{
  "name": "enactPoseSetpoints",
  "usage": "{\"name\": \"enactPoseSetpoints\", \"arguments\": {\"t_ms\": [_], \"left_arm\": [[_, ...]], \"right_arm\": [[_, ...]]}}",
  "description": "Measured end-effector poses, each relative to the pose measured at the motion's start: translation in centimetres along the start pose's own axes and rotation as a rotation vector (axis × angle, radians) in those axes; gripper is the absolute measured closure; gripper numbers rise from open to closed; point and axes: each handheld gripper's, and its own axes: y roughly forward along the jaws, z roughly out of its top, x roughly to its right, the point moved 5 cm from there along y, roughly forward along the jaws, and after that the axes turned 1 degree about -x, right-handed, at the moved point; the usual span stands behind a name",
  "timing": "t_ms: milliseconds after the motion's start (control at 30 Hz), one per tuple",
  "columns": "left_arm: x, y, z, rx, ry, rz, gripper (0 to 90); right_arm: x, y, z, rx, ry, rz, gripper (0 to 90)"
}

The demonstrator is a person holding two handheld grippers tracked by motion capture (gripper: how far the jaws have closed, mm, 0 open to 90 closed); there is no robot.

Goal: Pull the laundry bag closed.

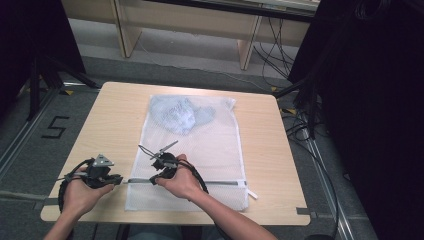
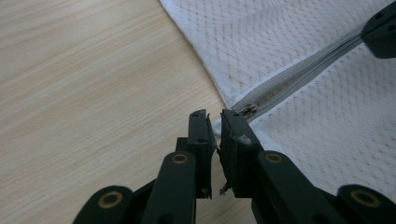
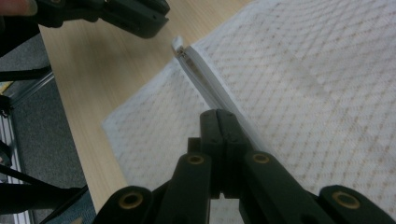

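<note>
- While my left gripper (image 2: 214, 122) has its fingers a narrow gap apart at the bag's corner, I cannot tell whether they pinch it.
- My right gripper (image 3: 219, 116) fingers are closed together above the zipper (image 3: 212, 88).
- Mesh laundry bag (image 1: 200, 145) lies flat on the tabletop (image 1: 110, 120).

Bare table (image 1: 110, 125) left of mesh bag (image 1: 220, 150): your free lane. Blue garment (image 1: 180, 114) bulges at bag's far end. Your grippers crowd zipper (image 1: 220, 183) at near edge.

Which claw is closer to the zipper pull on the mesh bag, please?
Left. The left claw sits right beside the zipper pull at the bag's edge; the right claw is farther along the zipper.
</note>
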Motion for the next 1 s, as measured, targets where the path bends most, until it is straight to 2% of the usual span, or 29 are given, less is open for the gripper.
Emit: {"name": "enactPoseSetpoints", "arguments": {"t_ms": [100,200,300,367,400,467,533,667,700,733,767,833,900,933,967,1000], "left_arm": [[0.2,0.2,0.1,0.017,0.012,-0.004,80.1],[0.3,0.2,0.1,-0.001,0.016,-0.02,78.1],[0.4,0.3,0.1,-0.004,0.035,-0.019,76.3],[0.5,0.4,0.1,0.001,0.032,-0.022,75.7],[0.4,0.3,0.1,-0.007,0.052,-0.026,75.6],[0.5,0.4,0.1,-0.007,0.055,-0.025,75.5],[0.5,0.4,0.1,-0.006,0.058,-0.027,75.0],[0.5,0.4,0.1,-0.007,0.093,-0.029,73.1],[0.5,0.4,0.2,-0.006,0.099,-0.029,72.9],[0.5,0.5,0.2,-0.007,0.097,-0.035,72.7],[0.5,0.4,0.3,-0.007,0.122,-0.029,72.4],[0.4,0.5,0.4,-0.01,0.147,-0.028,72.5],[0.3,0.5,0.5,-0.013,0.162,-0.032,72.8],[0.2,0.5,0.5,-0.013,0.169,-0.034,72.6],[0.2,0.5,0.5,-0.002,0.174,-0.041,72.2],[0.1,0.5,0.5,-0.006,0.181,-0.045,71.9]], "right_arm": [[-0.3,0.2,0.5,0.003,-0.006,0.009,90.0],[-0.6,0.3,1.0,0.003,-0.003,-0.004,90.0],[-0.7,0.5,1.2,0.001,0.003,-0.005,90.0],[-0.7,0.7,1.4,0.004,0.006,-0.003,90.0],[-0.8,0.8,1.5,0.012,-0.006,0.005,90.0],[-0.9,0.9,1.6,0.009,0.002,-0.004,90.0],[-1.0,1.0,1.6,0.011,-0.013,-0.003,90.0],[-1.0,0.8,1.6,0.026,-0.037,-0.004,90.0],[-1.1,0.7,1.5,0.019,-0.014,0.003,90.0],[-0.8,0.8,1.5,0.026,-0.036,-0.005,90.0],[-0.7,0.7,1.5,0.031,-0.04,-0.009,90.0],[-0.6,0.7,1.5,0.025,-0.023,-0.001,90.0],[-0.4,0.8,1.5,0.035,-0.04,-0.007,90.0],[-0.5,0.9,1.5,0.028,-0.019,-0.011,90.0],[-0.3,1.0,1.5,0.036,-0.05,-0.014,90.0],[-0.4,1.1,1.6,0.036,-0.049,-0.008,90.0]]}}
